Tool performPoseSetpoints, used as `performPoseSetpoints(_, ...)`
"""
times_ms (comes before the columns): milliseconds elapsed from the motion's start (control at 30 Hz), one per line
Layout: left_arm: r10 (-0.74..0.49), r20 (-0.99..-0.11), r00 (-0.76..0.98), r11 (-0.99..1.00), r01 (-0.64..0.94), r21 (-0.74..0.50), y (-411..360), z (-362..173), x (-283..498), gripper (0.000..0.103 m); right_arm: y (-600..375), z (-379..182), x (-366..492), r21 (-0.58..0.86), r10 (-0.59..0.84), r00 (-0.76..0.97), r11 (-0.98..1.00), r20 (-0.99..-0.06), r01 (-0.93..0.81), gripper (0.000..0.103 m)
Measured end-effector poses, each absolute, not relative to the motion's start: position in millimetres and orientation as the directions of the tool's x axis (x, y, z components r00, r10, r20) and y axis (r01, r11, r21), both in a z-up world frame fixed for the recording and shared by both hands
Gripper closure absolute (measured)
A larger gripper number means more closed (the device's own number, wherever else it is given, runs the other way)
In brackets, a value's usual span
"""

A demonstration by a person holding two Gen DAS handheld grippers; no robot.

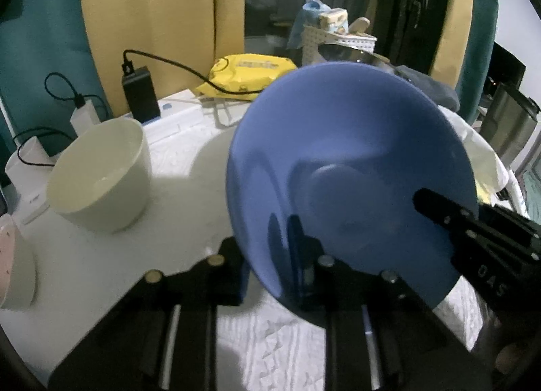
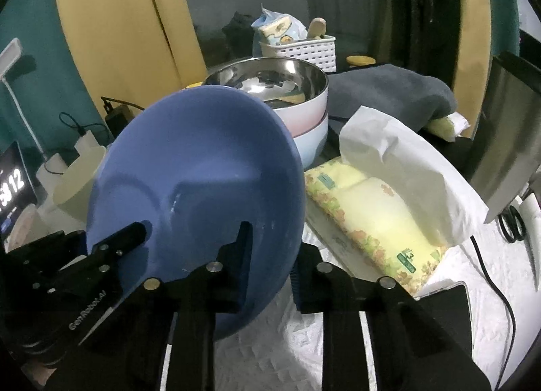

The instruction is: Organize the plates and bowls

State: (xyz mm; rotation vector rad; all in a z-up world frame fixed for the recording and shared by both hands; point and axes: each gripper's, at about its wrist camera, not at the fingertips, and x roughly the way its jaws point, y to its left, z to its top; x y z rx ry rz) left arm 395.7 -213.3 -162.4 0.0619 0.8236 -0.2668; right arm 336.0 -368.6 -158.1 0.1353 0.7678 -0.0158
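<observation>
Blue bowl (image 1: 351, 168) is held up off the tabletop (image 1: 101, 255), tilted steeply so its hollow faces both cameras, and both tools grip it at once. The left tool (image 1: 275, 266) pinches the bowl's near lower rim, one finger behind the wall and one inside the hollow, closed down to the thickness of the wall. The right tool (image 2: 272, 262) clamps the rim on the bowl's other side in the same way, its left finger (image 2: 241, 255) lying inside the hollow and its right finger outside; in the left wrist view it reaches into the bowl from the right edge of the picture.

Left of the blue bowl, a cream bowl (image 1: 101, 174) stands upright on the tabletop, well apart from it. Behind the cream bowl, farther from the blue bowl, are a black power bank (image 1: 140, 92) and a white charger (image 1: 84, 117), each with a black cable plugged in. A yellow packet (image 1: 250, 75) lies behind the blue bowl's upper left rim.

In the right wrist view, a steel-lined bowl (image 2: 270, 83) sits just behind the blue bowl's upper rim, apparently nested on top of a pale pink and blue one, though the bowl hides part of the stack. Beyond that is a white perforated basket (image 2: 304, 49). To the right of the blue bowl lie a yellow patterned pack (image 2: 368, 215) under a sheet of white paper (image 2: 399, 151), with a grey towel (image 2: 389, 87) behind them.
</observation>
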Motion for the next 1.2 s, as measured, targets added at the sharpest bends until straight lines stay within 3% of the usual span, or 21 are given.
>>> performPoseSetpoints(800,-0.193,-0.702,0.685,0.975,0.216,-0.057,-156,-128,316,0.083,-319,-134,271,0.132,0.086,0.718,0.991,-0.691,0.009,0.085)
performPoseSetpoints(1200,-0.152,-0.733,0.663,0.987,0.141,-0.077,-108,-134,274,0.083,-273,-136,242,0.134,0.134,0.689,0.989,-0.712,-0.053,0.084)
